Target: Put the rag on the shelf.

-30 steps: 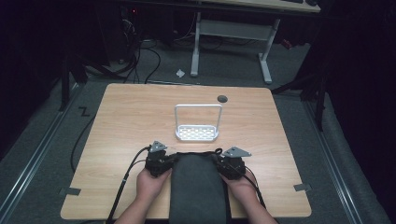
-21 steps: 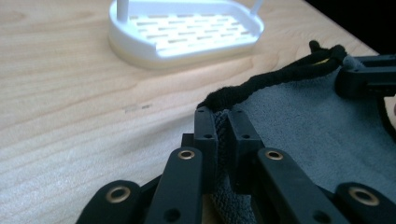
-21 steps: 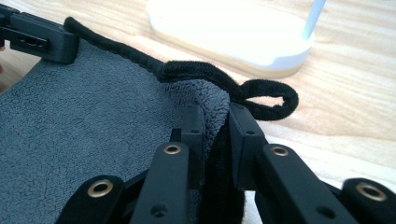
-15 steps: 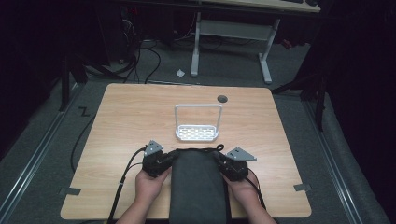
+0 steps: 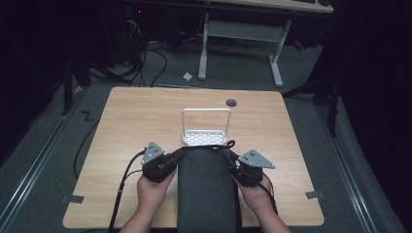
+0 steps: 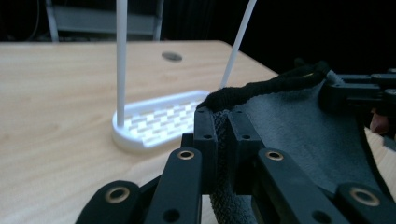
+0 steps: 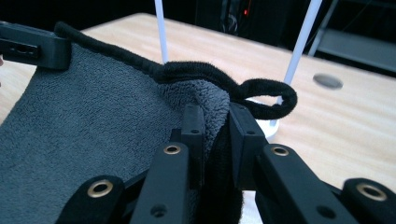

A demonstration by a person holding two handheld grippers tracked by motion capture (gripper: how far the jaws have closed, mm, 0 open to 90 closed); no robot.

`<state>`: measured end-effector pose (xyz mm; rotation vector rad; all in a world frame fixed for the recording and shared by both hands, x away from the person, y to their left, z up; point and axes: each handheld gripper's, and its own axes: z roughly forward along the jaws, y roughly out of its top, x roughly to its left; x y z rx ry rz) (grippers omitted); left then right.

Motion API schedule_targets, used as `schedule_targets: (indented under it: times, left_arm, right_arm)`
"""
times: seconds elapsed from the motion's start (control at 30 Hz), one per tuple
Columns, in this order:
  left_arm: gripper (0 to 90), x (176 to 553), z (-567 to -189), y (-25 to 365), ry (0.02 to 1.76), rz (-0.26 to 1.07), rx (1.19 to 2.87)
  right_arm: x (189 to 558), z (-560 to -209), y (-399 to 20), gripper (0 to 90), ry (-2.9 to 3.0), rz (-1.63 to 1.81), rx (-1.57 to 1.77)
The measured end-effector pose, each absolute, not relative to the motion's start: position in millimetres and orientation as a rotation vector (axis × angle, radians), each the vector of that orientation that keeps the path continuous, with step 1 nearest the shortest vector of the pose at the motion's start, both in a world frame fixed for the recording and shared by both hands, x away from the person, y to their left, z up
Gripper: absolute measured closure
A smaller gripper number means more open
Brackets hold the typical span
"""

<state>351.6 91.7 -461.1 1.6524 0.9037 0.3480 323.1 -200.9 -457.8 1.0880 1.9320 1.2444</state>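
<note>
High view: the towel [image 5: 208, 189] lies in the lower middle of the frame, running from the bottom edge up to the rack [image 5: 206, 127], which stands at the centre of the table [image 5: 136, 116]. The left claw [image 5: 176, 156] holds the towel's far left corner and the right claw [image 5: 231, 156] holds its far right corner. In the left gripper view the jaws are narrow and pressed on the thick fold of cloth [image 6: 219, 135], and in the right gripper view they are the same, with the hem loop [image 7: 271, 98] sticking out past the jaws.

The risks, as a judgement: each claw grips only a small edge near the hem, so the corner could slip out if the cloth is pulled tight between the two hands. The loose loop could catch on one of the thin white posts [image 7: 301, 39] of the rack. The rack looks light, and a push from the towel or a claw could tip or slide it. If one hand goes higher, the towel may hang unevenly.

The rack is the one holder here; its perforated base [image 6: 159, 122] is bare, and nothing hangs on its bar.
</note>
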Motion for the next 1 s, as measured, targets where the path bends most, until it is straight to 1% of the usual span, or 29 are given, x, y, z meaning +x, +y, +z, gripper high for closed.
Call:
schedule_targets:
  times: [0.3,1.0]
  left_arm:
    - [84.5,350.2,-422.9,91.7,0.835,0.428,1.594]
    - [84.7,366.3,-335.5,90.7,0.677,0.569,1.495]
  right_arm:
    - [317.1,-422.6,-194.8,79.1,1.864,1.287,1.017]
    - [328.2,-344.3,-206.7,78.4,1.683,1.424,0.913]
